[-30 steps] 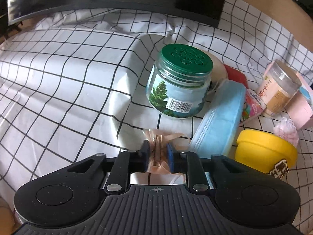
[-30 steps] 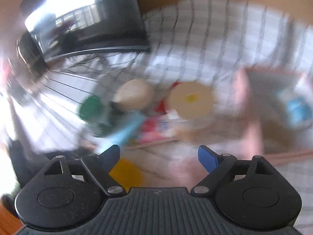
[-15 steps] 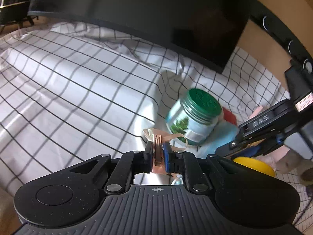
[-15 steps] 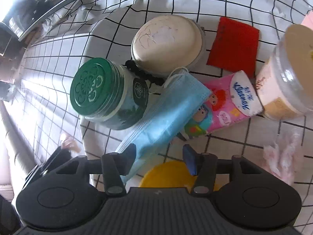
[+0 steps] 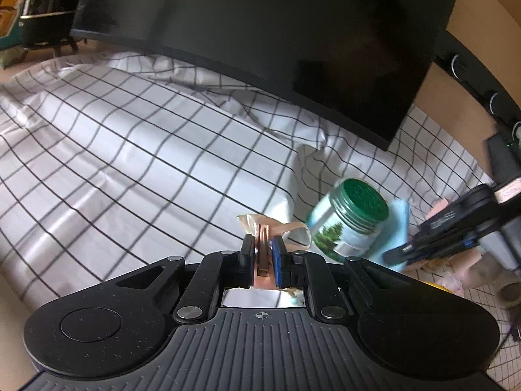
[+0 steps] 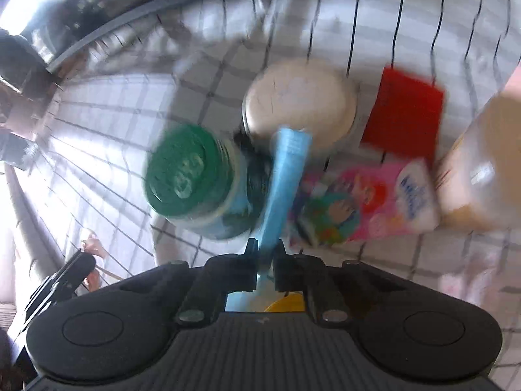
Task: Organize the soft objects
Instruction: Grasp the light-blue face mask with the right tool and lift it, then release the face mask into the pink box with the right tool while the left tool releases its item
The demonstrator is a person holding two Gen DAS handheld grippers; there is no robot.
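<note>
Left hand-held gripper [image 5: 262, 255] is closed tight on a peach-pink ribbon bow [image 5: 264, 228]; the bow's loops stick out past the fingertips, lifted clear of the black-and-white checked cloth [image 5: 130, 163] covering the bench; a dark monitor [image 5: 260, 32] stands at the back.

Right hand-held gripper [image 6: 264, 254] is pinched onto a light-blue face mask [image 6: 286, 176]; jaws have just been closing, w/ the mask edge between them, and now sit nearly together on the thin fabric; right-wrist view is motion-blurred, so fine detail is unclear.

Mask runs from the fingertips up btwn the green-lidded jar [image 6: 192, 176] on its left and the pink tissue pack [image 6: 368, 202] on its right; its far end overlaps a round cream lid [image 6: 299, 97]; a red square [image 6: 403, 110] lies on the cloth right of that lid; a tall beige container [image 6: 482, 169] stands at the right edge, beside the tissue pack; a yellow item [image 6: 286, 303] peeks out under the right gripper body.

In left-wrist view the right gripper reaches in from the right, just beside the jar and the blue mask.
</note>
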